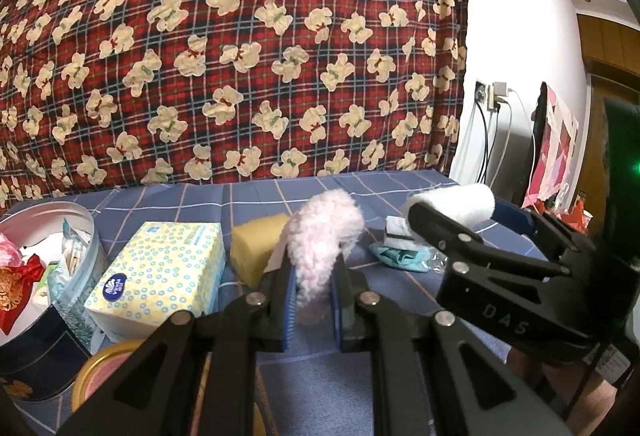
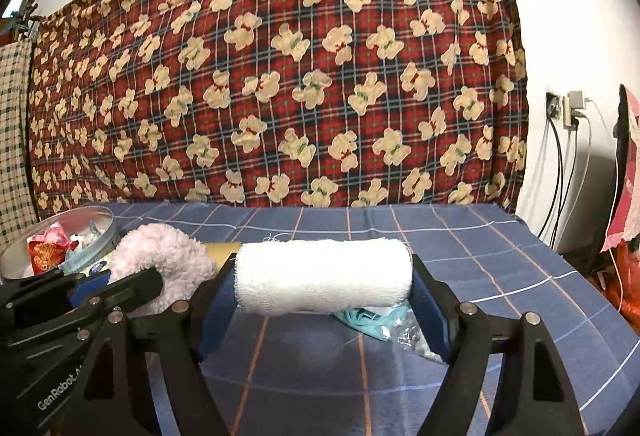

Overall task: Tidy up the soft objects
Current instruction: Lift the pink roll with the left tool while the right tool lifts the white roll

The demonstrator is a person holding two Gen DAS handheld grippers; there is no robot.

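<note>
My left gripper (image 1: 314, 300) is shut on a fluffy pale pink cloth (image 1: 324, 236), which sticks up between its blue pads above the blue checked tablecloth (image 1: 400, 296). My right gripper (image 2: 324, 292) is shut on a rolled white towel (image 2: 324, 276), held crosswise by its two ends. In the left wrist view the right gripper (image 1: 452, 212) stands to the right with the white towel (image 1: 460, 202) in it. In the right wrist view the pink cloth (image 2: 164, 256) and the left gripper (image 2: 132, 286) appear at the left. A yellow sponge (image 1: 256, 244) lies behind the pink cloth.
A round metal tin (image 1: 86, 236) with small packets stands at the left, also seen as the tin (image 2: 100, 232). A tissue box (image 1: 160, 272) lies beside it, a gold lid (image 1: 104, 364) in front. A teal cloth in plastic (image 2: 372, 320) lies under the towel. A bear-print blanket (image 1: 240, 36) hangs behind.
</note>
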